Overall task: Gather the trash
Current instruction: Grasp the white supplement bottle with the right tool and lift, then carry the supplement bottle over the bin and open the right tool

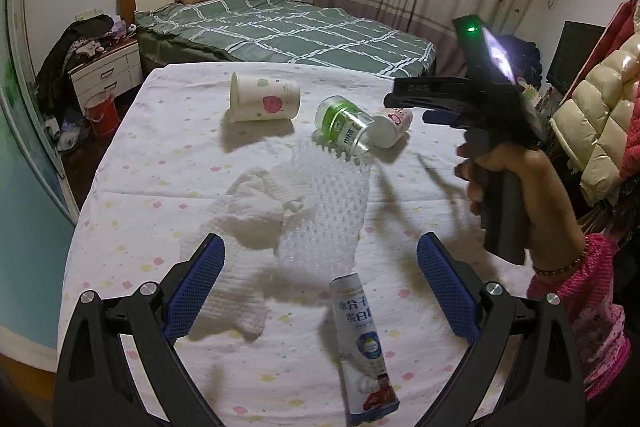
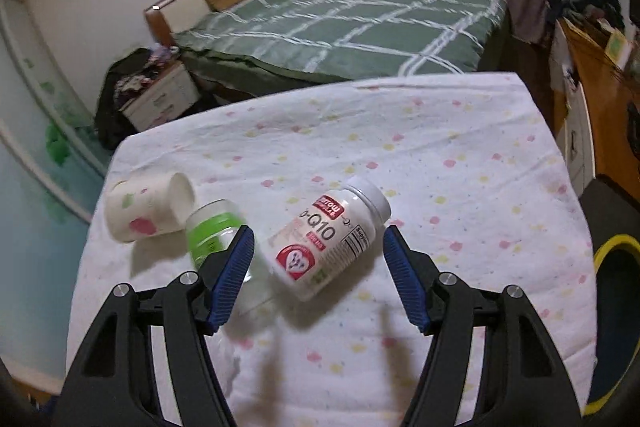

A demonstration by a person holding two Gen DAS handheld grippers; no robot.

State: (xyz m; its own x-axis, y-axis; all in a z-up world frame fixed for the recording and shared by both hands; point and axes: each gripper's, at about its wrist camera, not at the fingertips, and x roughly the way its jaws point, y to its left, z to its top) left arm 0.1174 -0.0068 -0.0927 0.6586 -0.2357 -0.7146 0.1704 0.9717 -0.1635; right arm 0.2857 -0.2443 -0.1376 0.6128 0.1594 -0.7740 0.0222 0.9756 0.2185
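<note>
Trash lies on a table under a white dotted cloth (image 1: 160,155). In the left wrist view there are a tipped paper cup (image 1: 264,101), a clear jar with a green label (image 1: 344,125), a white pill bottle (image 1: 390,129), a crumpled tissue (image 1: 248,211), bubble wrap (image 1: 328,195) and a white printed bottle (image 1: 364,343). My left gripper (image 1: 320,239) hangs open over the bubble wrap, touching nothing. A hand holds my right gripper (image 1: 408,107) beside the pill bottle. In the right wrist view the right gripper (image 2: 320,231) is open, with the pill bottle (image 2: 328,239) lying between its fingers, untouched. The jar (image 2: 212,231) and cup (image 2: 148,207) lie to its left.
A bed with a green checked cover (image 1: 288,27) stands beyond the table's far edge. A white nightstand (image 1: 108,71) and a red bucket (image 1: 102,111) are at the left. At the right are a wooden cabinet (image 2: 592,99) and a black bin with a yellow rim (image 2: 616,267).
</note>
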